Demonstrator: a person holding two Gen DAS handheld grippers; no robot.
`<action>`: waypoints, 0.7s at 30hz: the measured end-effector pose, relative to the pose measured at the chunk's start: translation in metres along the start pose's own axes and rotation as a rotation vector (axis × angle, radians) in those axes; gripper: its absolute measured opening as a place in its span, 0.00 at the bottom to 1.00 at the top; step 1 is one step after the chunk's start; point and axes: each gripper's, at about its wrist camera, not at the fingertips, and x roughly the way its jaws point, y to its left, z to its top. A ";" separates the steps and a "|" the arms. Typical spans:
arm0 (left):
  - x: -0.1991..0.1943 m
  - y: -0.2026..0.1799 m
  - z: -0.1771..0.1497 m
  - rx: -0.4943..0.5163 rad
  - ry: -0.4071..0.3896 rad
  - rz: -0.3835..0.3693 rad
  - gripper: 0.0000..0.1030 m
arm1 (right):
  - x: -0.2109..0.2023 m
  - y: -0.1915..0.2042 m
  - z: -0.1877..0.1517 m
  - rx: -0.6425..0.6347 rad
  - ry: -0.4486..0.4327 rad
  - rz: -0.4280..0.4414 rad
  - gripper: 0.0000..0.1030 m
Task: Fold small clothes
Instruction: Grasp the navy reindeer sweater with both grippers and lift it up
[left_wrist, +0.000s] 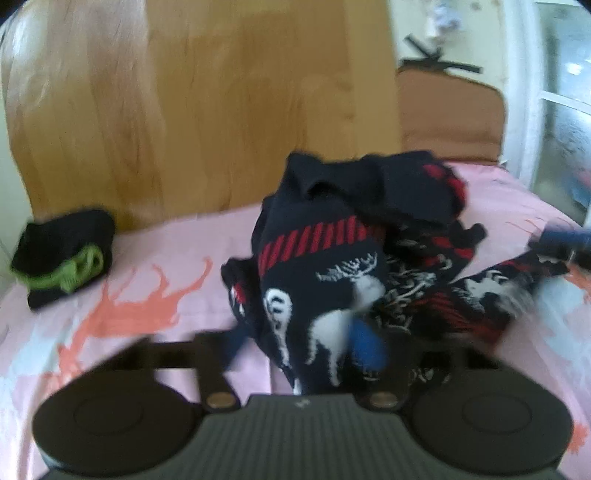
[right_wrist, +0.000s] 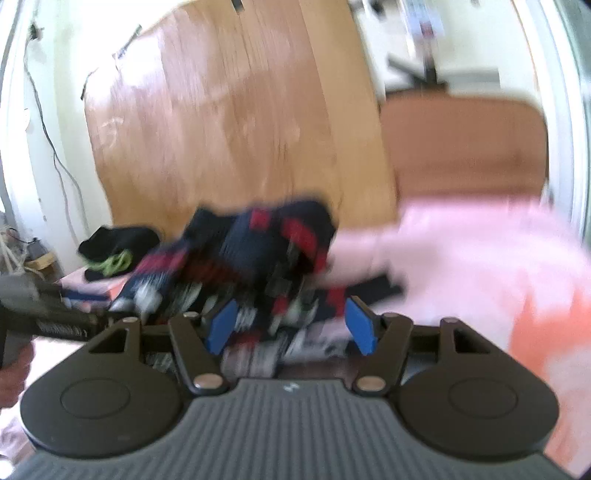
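A dark navy knit garment (left_wrist: 354, 258) with red stripes and white reindeer lies crumpled on the pink bedsheet (left_wrist: 155, 266). In the left wrist view it drapes over my left gripper (left_wrist: 332, 354); one blue pad (left_wrist: 365, 343) shows among the cloth, the other finger is hidden. In the right wrist view the same garment (right_wrist: 258, 258) lies just ahead, blurred. My right gripper (right_wrist: 293, 325) is open, its blue pads (right_wrist: 360, 325) apart over the near edge of the cloth.
A folded black item with green trim (left_wrist: 62, 258) sits at the bed's far left; it also shows in the right wrist view (right_wrist: 114, 247). A wooden board (left_wrist: 207, 99) stands behind the bed, a brown cushion (left_wrist: 450, 114) at the right. The left gripper's body (right_wrist: 44, 317) shows at left.
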 end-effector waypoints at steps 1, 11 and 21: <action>0.001 0.010 0.001 -0.044 0.011 -0.020 0.19 | 0.004 0.000 0.008 -0.025 -0.013 -0.016 0.66; -0.076 0.091 -0.005 -0.188 -0.114 0.001 0.14 | 0.094 0.018 0.013 -0.290 0.021 -0.073 0.47; -0.164 0.128 0.048 -0.200 -0.327 0.021 0.13 | 0.024 0.025 0.095 -0.104 -0.215 0.020 0.14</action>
